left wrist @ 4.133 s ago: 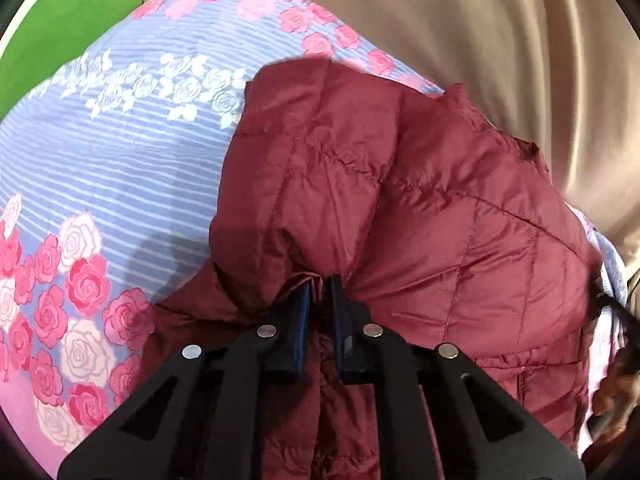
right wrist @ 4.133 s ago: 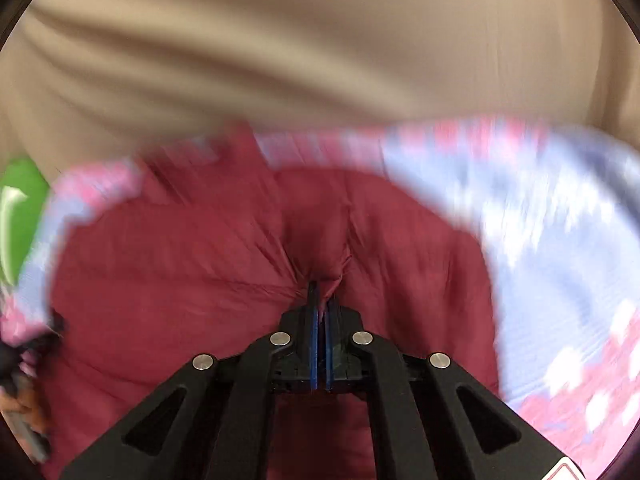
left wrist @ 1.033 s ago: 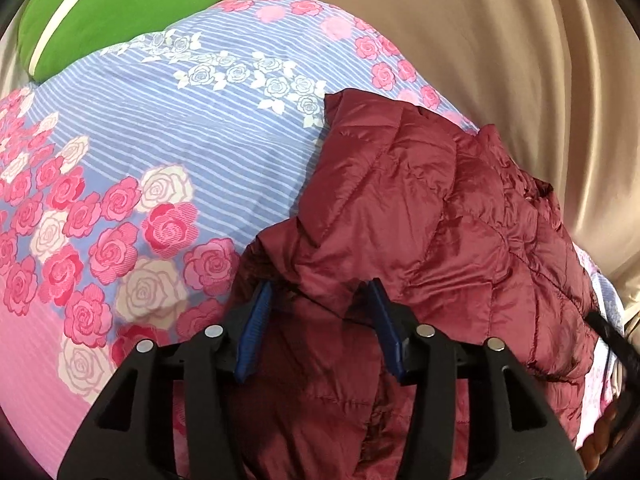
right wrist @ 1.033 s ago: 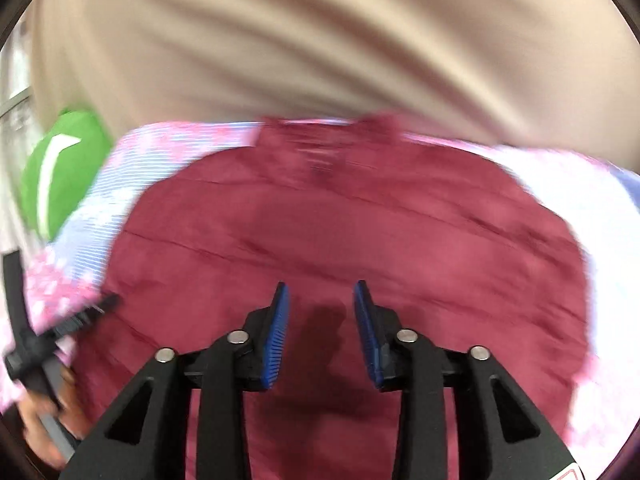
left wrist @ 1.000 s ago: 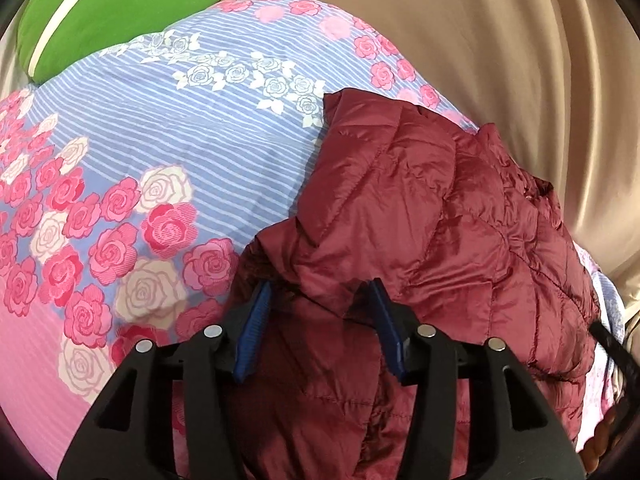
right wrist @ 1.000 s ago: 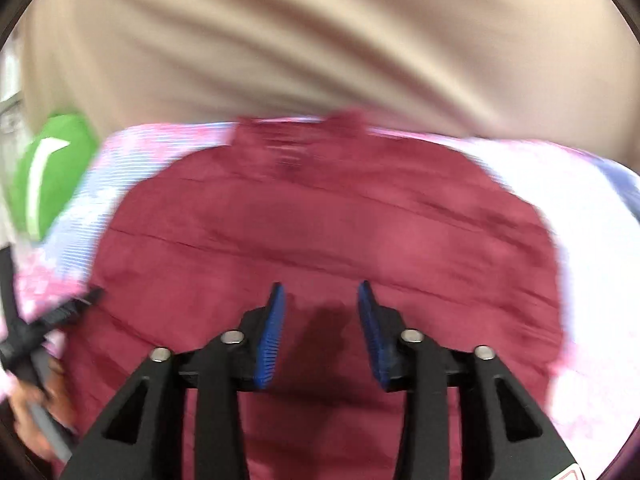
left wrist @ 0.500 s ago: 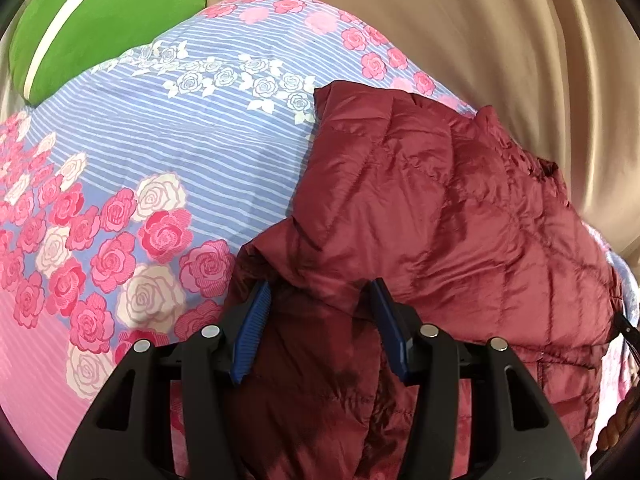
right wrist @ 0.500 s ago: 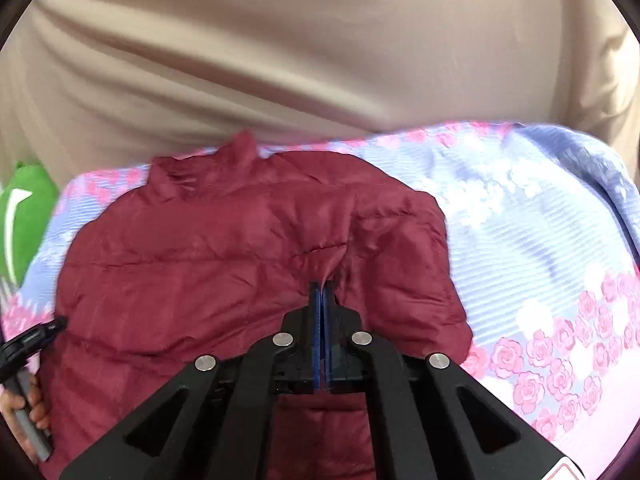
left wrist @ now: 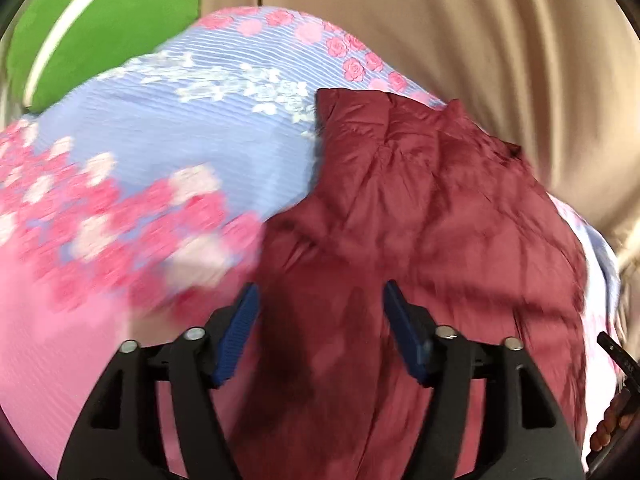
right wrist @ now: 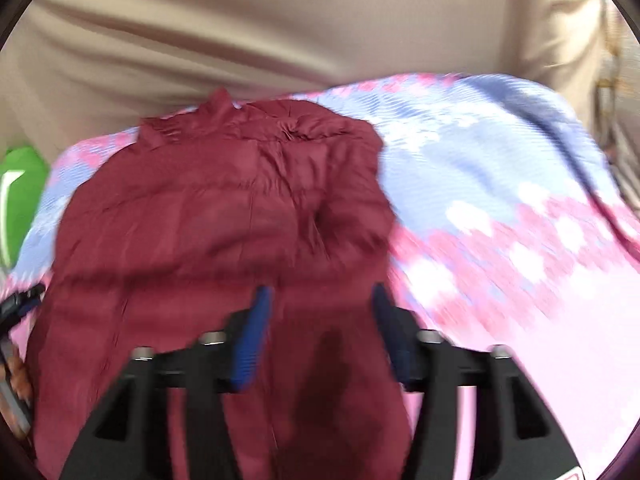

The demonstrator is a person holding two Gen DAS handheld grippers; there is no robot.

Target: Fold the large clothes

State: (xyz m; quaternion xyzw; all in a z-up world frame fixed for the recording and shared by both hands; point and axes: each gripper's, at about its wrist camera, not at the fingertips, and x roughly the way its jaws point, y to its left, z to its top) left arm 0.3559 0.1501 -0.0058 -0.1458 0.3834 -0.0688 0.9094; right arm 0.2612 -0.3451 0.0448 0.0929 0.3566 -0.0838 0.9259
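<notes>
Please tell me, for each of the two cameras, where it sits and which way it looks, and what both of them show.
Left wrist view: sits on the left gripper, looks forward and down over its open jaws at the jacket on the bedspread; the person's other hand shows at the right edge.
Right wrist view: sits on the right gripper, looks forward and down over open jaws at the same jacket.
Shared: jacket, bedspread, green pillow, beige curtain.
</notes>
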